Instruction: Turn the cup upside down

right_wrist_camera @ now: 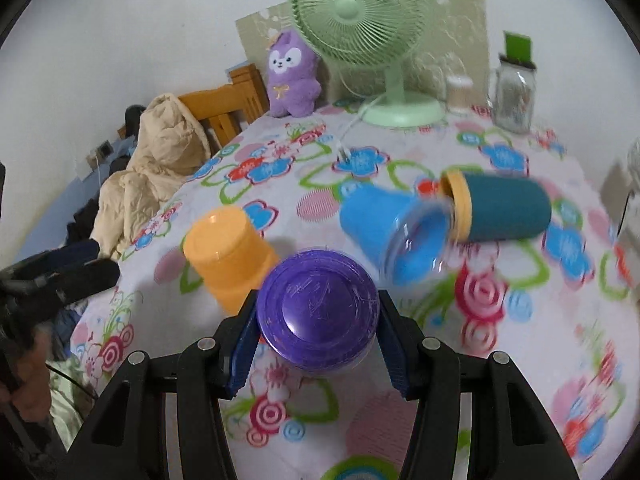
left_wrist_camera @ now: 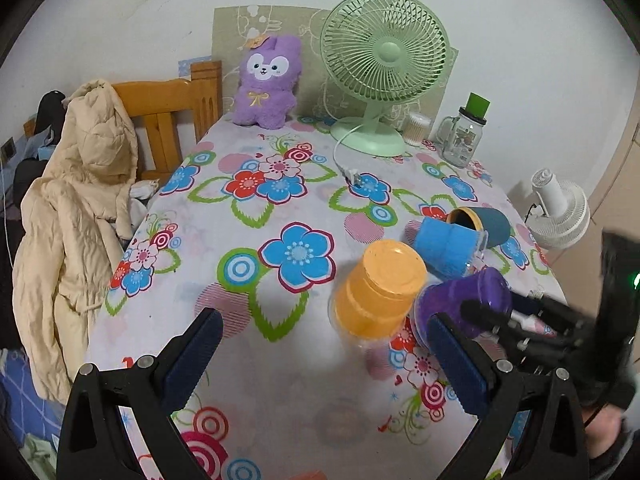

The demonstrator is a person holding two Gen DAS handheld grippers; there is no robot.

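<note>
My right gripper (right_wrist_camera: 318, 334) is shut on a purple cup (right_wrist_camera: 318, 312), its flat base turned toward the camera, held just above the flowered tablecloth (right_wrist_camera: 280, 408). The purple cup also shows in the left wrist view (left_wrist_camera: 468, 304), with the right gripper's fingers (left_wrist_camera: 486, 314) on it. An orange cup (left_wrist_camera: 378, 288) stands upside down on the table; it also shows in the right wrist view (right_wrist_camera: 228, 254). My left gripper (left_wrist_camera: 324, 346) is open and empty, just in front of the orange cup.
A blue cup (right_wrist_camera: 394, 230) and a teal cup with a yellow rim (right_wrist_camera: 500, 210) lie on their sides at the right. A green fan (left_wrist_camera: 382, 64), purple plush toy (left_wrist_camera: 266, 82) and glass jar (left_wrist_camera: 464, 138) stand at the back. A chair with a beige coat (left_wrist_camera: 76, 208) is at the left.
</note>
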